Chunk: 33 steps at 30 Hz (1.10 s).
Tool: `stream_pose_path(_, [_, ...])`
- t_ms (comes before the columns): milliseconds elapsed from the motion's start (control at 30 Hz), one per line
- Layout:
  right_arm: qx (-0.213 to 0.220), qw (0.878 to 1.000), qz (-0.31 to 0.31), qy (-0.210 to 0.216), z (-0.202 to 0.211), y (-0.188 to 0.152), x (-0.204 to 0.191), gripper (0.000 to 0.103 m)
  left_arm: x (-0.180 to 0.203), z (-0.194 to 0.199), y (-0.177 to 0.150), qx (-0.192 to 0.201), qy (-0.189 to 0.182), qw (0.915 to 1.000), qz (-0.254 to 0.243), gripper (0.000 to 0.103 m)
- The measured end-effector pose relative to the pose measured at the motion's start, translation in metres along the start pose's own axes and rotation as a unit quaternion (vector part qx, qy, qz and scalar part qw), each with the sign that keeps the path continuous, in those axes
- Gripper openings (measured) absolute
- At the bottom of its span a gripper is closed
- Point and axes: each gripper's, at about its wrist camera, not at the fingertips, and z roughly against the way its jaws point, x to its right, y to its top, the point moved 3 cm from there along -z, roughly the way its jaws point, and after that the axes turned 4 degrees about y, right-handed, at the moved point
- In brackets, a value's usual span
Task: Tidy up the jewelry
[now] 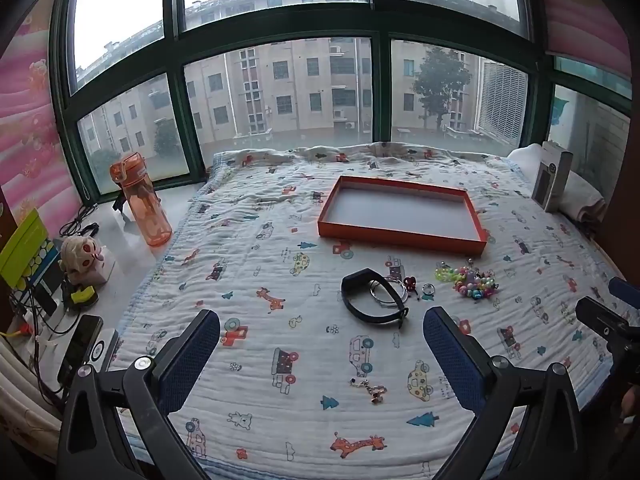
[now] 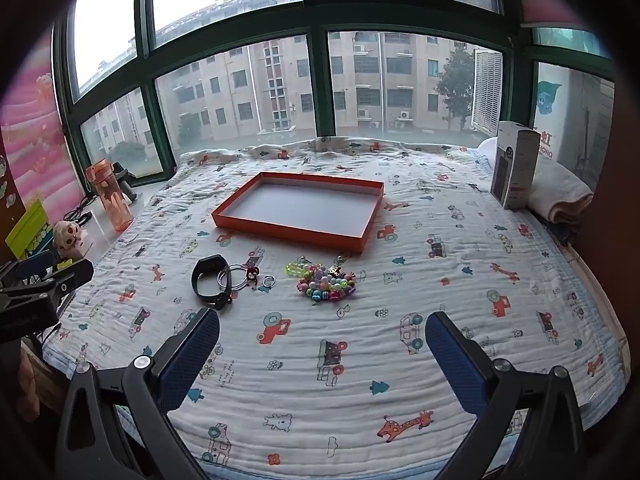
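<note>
- Where the left wrist view looks down, the left gripper (image 1: 322, 354) hangs over the quilt (image 1: 248, 280) with jaws spread wide, holding nothing; a black wristband (image 1: 374, 298), silver rings (image 1: 386, 292) and a bead cluster (image 1: 476, 280) lie just before the orange tray (image 1: 400, 236) — a small charm chain (image 1: 370, 388) lies apart, nearer the camera.
- From the right wrist view, the right gripper (image 2: 322, 354) is likewise spread, unladen — the same jewelry sits left of centre, outside the tray.

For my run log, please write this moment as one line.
left gripper: open, empty | right gripper: open, empty | orange tray: empty | black band, bead bracelets: on blanket
</note>
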Motion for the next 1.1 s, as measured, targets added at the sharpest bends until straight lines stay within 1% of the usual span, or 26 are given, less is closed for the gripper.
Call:
stream_pose_path(133, [-0.004,1.000,0.000,-0.001,0.000,0.000,0.001,0.103,0.009,0.002,-0.004,-0.003,-0.001,1.0000,-0.002,0.103])
stream_pose_path(200, [-0.005,1.000,0.002,-0.002,0.000,0.000,0.000,0.103,-0.001,-0.008,-0.002,-0.016,-0.019,0.9996,0.013,0.103])
stream_pose_path(267, [-0.008,1.000,0.003,-0.002,-0.001,-0.001,-0.002,0.103,0.002,-0.007,-0.004,-0.011,-0.016,0.9998,0.011,0.103])
stream_pose_path(300, [-0.005,1.000,-0.004,0.004,0.001,0.003,0.004,0.103,0.003,-0.006,-0.003,-0.012,-0.015,0.9998,0.010,0.103])
stream_pose_path(333, [-0.005,1.000,-0.003,0.004,0.001,0.003,0.003,0.103,-0.002,-0.006,-0.004,-0.011,-0.015,0.9997,0.013,0.103])
stream_pose_path(633, [-0.004,1.000,-0.004,0.007,-0.003,-0.001,-0.003,0.103,-0.010,-0.009,-0.006,-0.020,-0.011,0.9992,0.031,0.103])
stream_pose_path(1100, [-0.006,1.000,-0.004,0.010,-0.004,-0.001,-0.004,0.103,-0.002,-0.008,-0.005,-0.021,-0.013,0.9994,0.023,0.103])
